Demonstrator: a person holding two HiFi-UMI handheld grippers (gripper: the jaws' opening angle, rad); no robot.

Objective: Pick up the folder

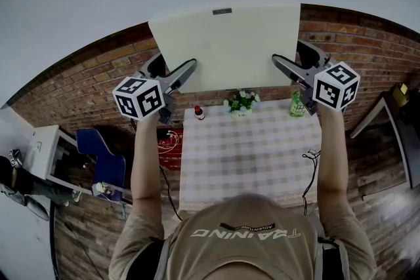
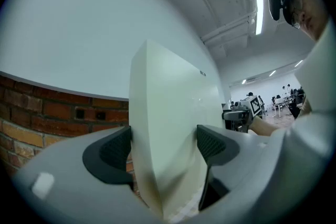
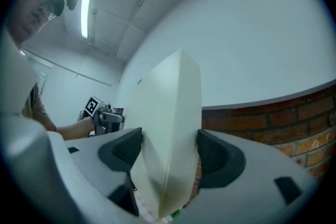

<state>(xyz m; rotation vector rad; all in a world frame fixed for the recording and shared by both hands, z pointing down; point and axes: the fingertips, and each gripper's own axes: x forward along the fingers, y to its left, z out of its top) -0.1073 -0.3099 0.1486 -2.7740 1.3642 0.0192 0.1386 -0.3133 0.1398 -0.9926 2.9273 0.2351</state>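
Note:
A cream-white folder [image 1: 226, 46] is held up in the air above the far edge of the table, its flat face toward the head camera. My left gripper [image 1: 189, 70] is shut on the folder's left edge, and my right gripper [image 1: 279, 63] is shut on its right edge. In the left gripper view the folder [image 2: 168, 134] fills the gap between the dark pads [image 2: 115, 152]. The right gripper view shows the same folder [image 3: 168, 128] pinched between its pads [image 3: 218, 155], with the left gripper [image 3: 102, 113] seen across the sheet.
Below stands a table with a checked cloth [image 1: 249, 157], carrying a small red-capped bottle [image 1: 199, 113], a flower pot [image 1: 241, 102] and a green bottle [image 1: 297, 105]. A blue chair [image 1: 105, 164] is to the left, a brick floor all round, cables by the table.

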